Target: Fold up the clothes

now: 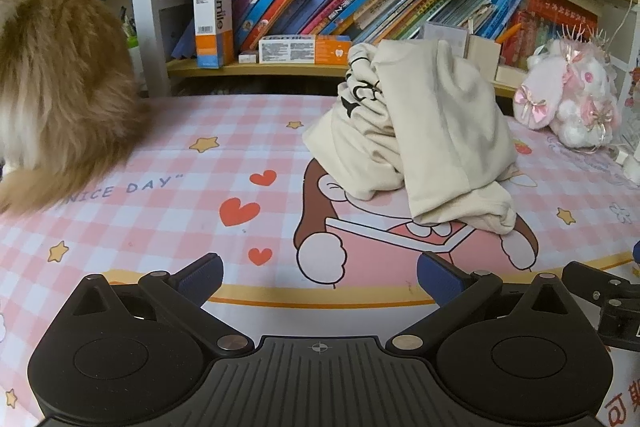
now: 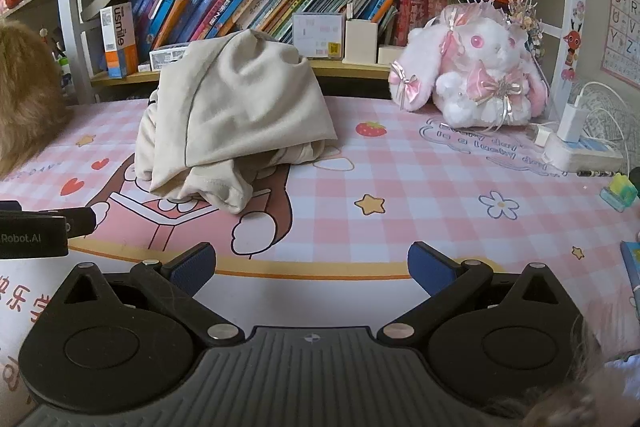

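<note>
A cream garment (image 1: 420, 131) sits heaped in a crumpled mound toward the back of the counter (image 1: 160, 187), well clear of both tools. The left gripper (image 1: 320, 277) and right gripper (image 2: 312, 269) hover low at the near edge, the fingers of each spread wide with nothing between them. Risks, as judged: a pinch into the mound may catch several layers at once, so it lifts as a lump; dragging it could knock the plush rabbit (image 2: 472, 75) or snag the charger cable (image 2: 592, 95); the furry animal (image 1: 56, 87) at left may intrude.
</note>
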Tool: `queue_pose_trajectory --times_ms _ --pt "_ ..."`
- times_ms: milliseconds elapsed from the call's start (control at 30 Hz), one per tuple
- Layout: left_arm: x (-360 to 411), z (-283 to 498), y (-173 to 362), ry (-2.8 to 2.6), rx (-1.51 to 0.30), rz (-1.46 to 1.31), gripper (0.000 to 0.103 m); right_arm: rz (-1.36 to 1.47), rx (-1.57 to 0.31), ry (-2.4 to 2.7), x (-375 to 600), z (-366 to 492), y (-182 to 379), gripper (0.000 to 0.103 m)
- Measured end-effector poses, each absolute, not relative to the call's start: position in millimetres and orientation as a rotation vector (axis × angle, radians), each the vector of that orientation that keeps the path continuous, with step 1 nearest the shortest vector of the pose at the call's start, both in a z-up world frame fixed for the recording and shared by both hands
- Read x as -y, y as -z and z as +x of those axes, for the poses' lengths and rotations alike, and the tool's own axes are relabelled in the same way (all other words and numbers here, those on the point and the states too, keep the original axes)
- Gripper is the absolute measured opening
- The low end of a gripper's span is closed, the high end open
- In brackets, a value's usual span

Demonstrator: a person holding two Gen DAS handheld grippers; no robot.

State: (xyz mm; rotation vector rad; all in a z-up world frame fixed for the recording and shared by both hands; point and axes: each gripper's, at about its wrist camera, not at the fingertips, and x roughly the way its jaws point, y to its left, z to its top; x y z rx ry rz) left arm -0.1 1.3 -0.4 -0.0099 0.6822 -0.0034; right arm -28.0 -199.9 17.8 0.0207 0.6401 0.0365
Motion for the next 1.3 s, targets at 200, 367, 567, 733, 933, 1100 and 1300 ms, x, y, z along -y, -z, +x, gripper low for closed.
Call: queue_pose_trajectory --times_ms 200,367,567,733,933,1100,1300 --pt "0.6 -0.4 0.3 -0.008 -0.681 -0.002 0.103 0.018 -0.64 -0.032 199.5 -28.0 -15.8 0.103" --pt "2.3 -2.3 -0.3 -0.01 -0.683 0.0 0.103 0.021 -0.648 -0.03 199.3 -30.2 -20.3 0.103" --pt "2.1 -2.8 1.0 0.001 -0.686 0.002 0.103 0.023 -0.655 -0.027 198.4 -32.5 -20.1 0.103" --pt "2.5 -2.7 2.1 0.008 -0.69 0.003 0.103 0.025 -0.661 -0.024 197.4 -33.5 -19.1 0.103" --pt "0.8 -1.1 1.9 0.012 -0.692 0.003 0.103 0.027 -0.667 -0.015 195.8 -32.7 -18.4 0.103" --pt "-0.3 -1.0 1.3 0.018 -0.688 0.005 0.103 0.023 -0.66 -0.008 193.7 -33.6 -19.4 0.103" --pt "-0.3 -1.0 1.4 0.021 -0.692 0.012 0.103 0.028 -0.659 -0.004 191.5 -34.6 -19.0 0.103"
